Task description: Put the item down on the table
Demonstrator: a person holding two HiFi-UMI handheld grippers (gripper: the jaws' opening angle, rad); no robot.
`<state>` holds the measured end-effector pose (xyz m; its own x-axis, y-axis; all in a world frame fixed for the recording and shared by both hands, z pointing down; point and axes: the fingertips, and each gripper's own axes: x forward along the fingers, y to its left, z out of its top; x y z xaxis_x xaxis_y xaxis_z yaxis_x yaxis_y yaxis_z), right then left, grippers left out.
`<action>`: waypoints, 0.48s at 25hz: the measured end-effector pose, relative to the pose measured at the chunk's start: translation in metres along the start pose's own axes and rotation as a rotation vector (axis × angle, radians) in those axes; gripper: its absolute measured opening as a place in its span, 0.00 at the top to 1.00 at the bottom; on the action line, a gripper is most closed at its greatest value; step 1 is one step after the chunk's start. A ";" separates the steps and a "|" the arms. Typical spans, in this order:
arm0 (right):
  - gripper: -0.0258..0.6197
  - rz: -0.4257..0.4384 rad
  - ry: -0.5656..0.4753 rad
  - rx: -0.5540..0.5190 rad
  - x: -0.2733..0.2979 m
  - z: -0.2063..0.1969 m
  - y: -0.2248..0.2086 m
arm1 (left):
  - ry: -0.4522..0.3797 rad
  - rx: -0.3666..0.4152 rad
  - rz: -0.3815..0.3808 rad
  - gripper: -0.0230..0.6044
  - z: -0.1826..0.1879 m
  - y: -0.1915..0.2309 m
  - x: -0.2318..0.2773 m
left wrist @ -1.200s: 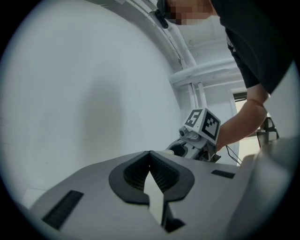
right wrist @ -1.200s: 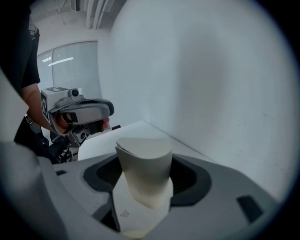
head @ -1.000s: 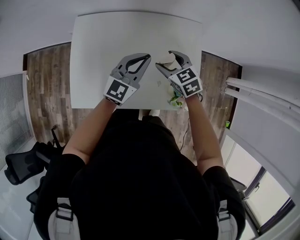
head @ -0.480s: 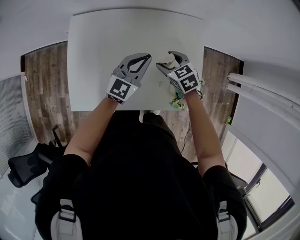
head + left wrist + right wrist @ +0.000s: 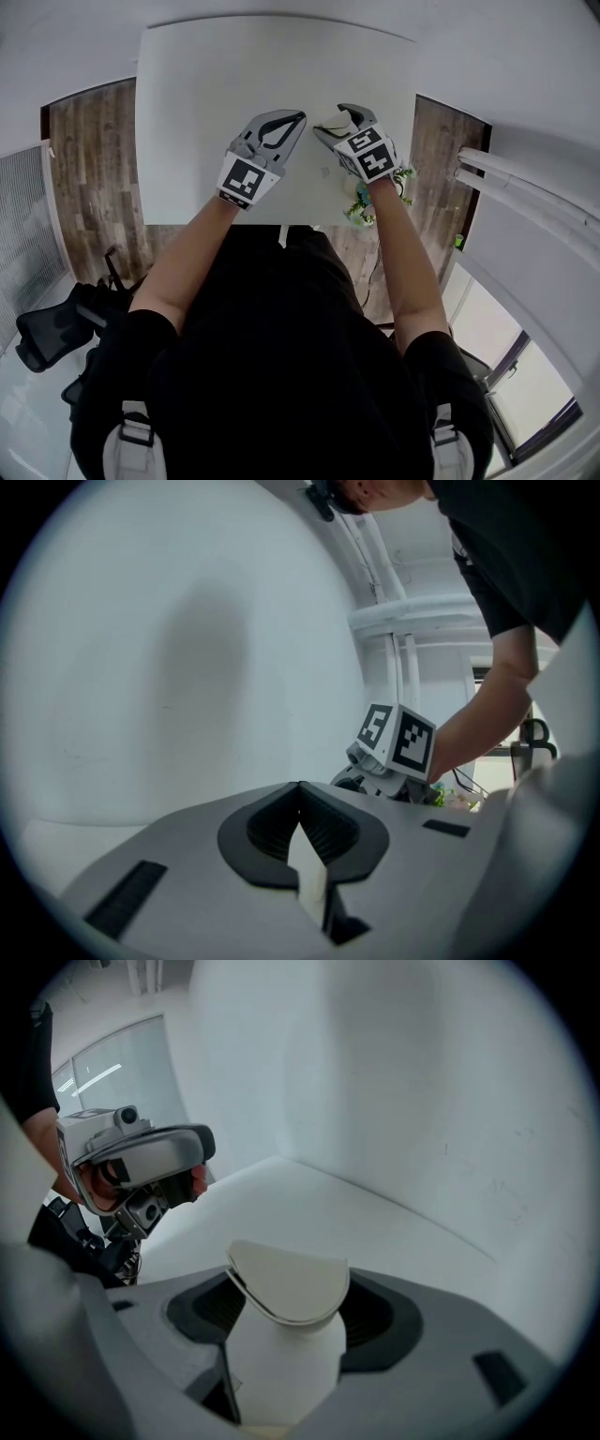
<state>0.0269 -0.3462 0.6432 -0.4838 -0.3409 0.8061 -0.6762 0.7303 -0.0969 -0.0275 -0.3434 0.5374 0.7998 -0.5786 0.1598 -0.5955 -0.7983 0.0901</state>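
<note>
Head view: both grippers over the near part of the white table (image 5: 216,84), side by side, tips pointing away from the person. Right gripper (image 5: 339,124) clamped on the white item (image 5: 333,118) — looks like a squashed paper cup with a flattened rim. Right gripper view: same item (image 5: 286,1335) wedged between the dark pads (image 5: 380,1312), rim poking past the jaws, tabletop beyond. No telling whether it touches the table. Left gripper (image 5: 298,117) closed on nothing — jaw tips meeting, only an oval gap behind them. Left gripper view: ridged pads (image 5: 328,832) together at the tip, marker cube (image 5: 398,738) of the other gripper just beyond.
</note>
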 end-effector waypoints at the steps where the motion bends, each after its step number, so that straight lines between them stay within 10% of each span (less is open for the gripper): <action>1: 0.48 0.002 0.003 0.001 0.002 0.000 -0.001 | 0.000 -0.004 0.003 0.97 0.000 0.002 0.000; 12: 0.48 0.012 -0.026 0.024 0.025 0.023 -0.014 | 0.009 -0.021 0.039 0.97 -0.006 0.031 0.003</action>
<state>0.0118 -0.3785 0.6511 -0.5063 -0.3478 0.7891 -0.6829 0.7204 -0.1207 -0.0438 -0.3693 0.5465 0.7753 -0.6077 0.1723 -0.6278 -0.7713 0.1047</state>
